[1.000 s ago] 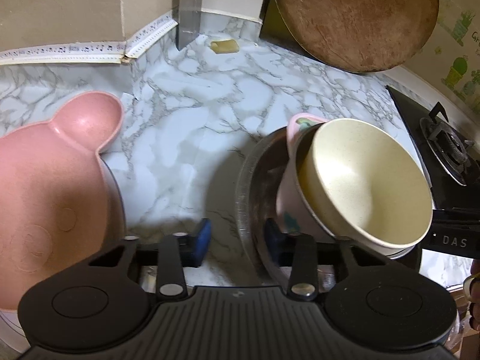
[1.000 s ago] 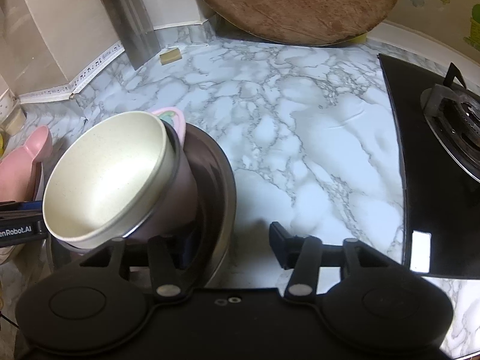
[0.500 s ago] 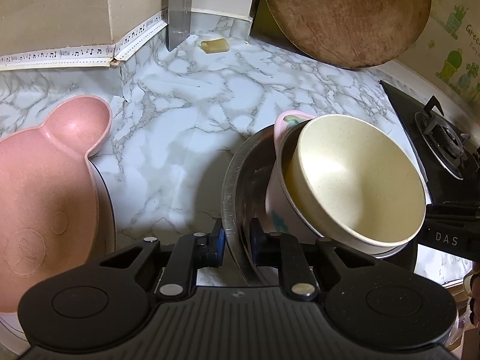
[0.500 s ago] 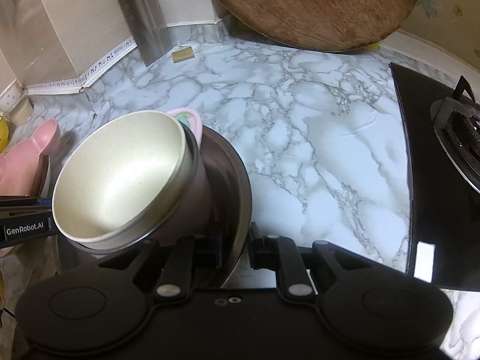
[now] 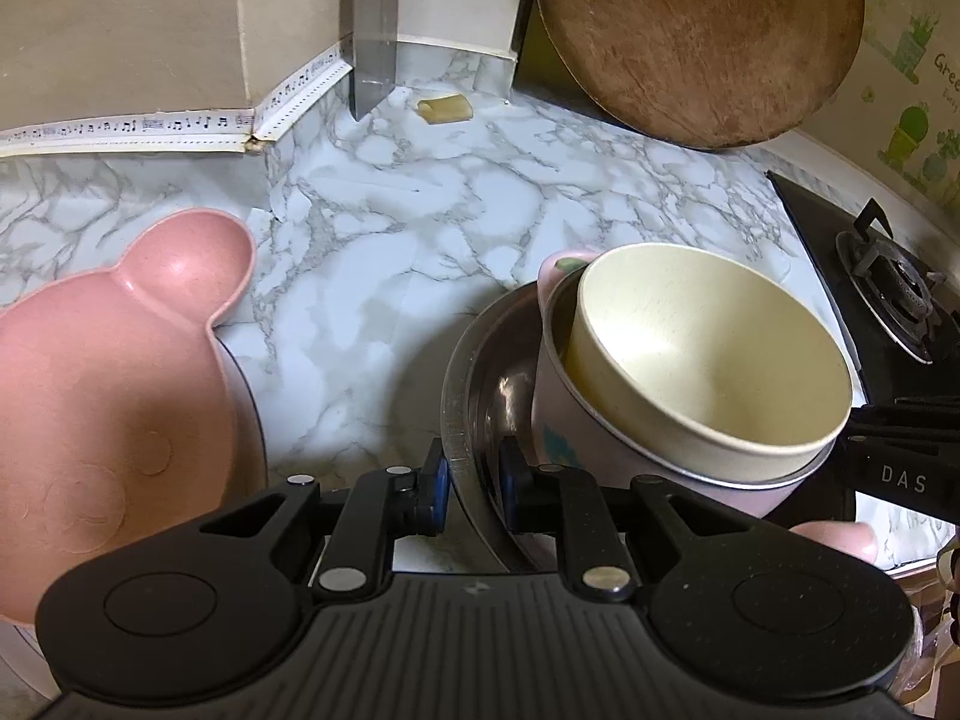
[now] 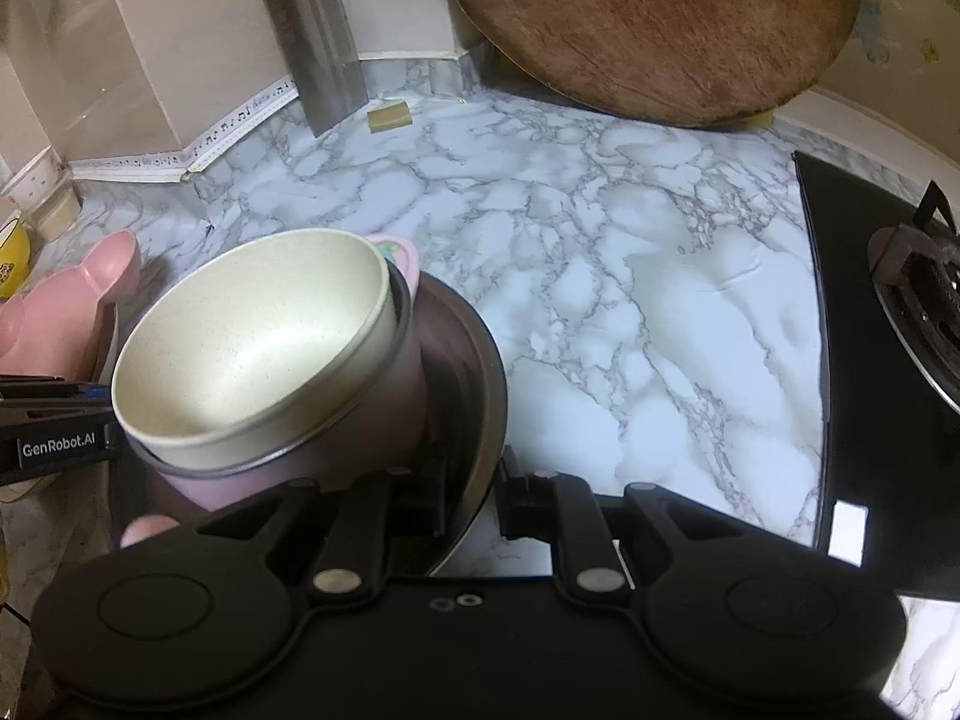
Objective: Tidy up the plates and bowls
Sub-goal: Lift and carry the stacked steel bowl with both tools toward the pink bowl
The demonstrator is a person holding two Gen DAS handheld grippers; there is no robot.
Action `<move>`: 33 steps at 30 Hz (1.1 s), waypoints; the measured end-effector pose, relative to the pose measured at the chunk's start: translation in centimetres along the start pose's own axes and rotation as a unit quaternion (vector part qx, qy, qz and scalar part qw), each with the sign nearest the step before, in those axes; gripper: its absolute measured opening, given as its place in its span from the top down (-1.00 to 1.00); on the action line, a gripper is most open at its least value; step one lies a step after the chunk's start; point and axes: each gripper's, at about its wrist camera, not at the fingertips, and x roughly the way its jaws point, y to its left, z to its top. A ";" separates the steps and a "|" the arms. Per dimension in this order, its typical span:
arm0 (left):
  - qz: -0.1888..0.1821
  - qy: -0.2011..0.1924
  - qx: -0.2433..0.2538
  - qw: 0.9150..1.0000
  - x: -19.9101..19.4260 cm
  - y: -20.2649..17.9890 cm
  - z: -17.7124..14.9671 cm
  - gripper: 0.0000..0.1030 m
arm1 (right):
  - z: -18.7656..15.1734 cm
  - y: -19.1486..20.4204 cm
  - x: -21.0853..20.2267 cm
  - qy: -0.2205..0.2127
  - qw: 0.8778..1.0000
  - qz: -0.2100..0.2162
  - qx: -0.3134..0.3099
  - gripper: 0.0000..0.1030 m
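A steel bowl (image 5: 474, 372) (image 6: 480, 396) sits on the marble counter and carries a pink bowl (image 5: 576, 438) (image 6: 384, 414) with a cream bowl (image 5: 708, 348) (image 6: 252, 354) tilted inside it. My left gripper (image 5: 471, 480) is shut on the steel bowl's left rim. On the opposite rim my right gripper (image 6: 474, 492) is shut too, one finger inside the bowl and one outside. A pink bear-shaped plate (image 5: 102, 396) (image 6: 54, 318) lies to the left of the stack.
A round wooden board (image 5: 702, 30) (image 6: 654, 24) leans on the back wall. A black gas hob (image 5: 888, 300) (image 6: 888, 360) fills the right side. A cleaver blade (image 6: 318, 66) and a small yellow block (image 5: 445, 110) stand at the back. A fingertip (image 5: 840, 537) shows near the front.
Both grippers went from open beside the steel bowl to shut on its rim, left and right. The stack of bowls has stayed where it was.
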 end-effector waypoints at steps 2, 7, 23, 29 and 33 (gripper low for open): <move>0.002 0.000 -0.002 1.000 -0.2 0.2 0.0 0.69 | 0.1 0.1 -0.1 -0.001 1.000 0.005 0.000 0.69; 0.009 -0.009 -0.008 1.000 -1.4 0.9 0.1 0.69 | 0.6 1.2 -0.8 -0.011 1.000 0.011 -0.013 0.69; 0.054 -0.069 -0.055 0.995 -8.2 6.7 1.9 0.69 | 4.8 7.8 -4.0 -0.065 0.994 0.055 -0.071 0.69; 0.086 -0.093 -0.080 0.989 -10.8 10.4 2.3 0.69 | 6.5 11.9 -3.9 -0.077 0.988 0.083 -0.101 0.68; 0.109 -0.102 -0.097 0.984 -12.1 13.1 2.3 0.69 | 7.2 15.0 -3.2 -0.079 0.984 0.101 -0.121 0.68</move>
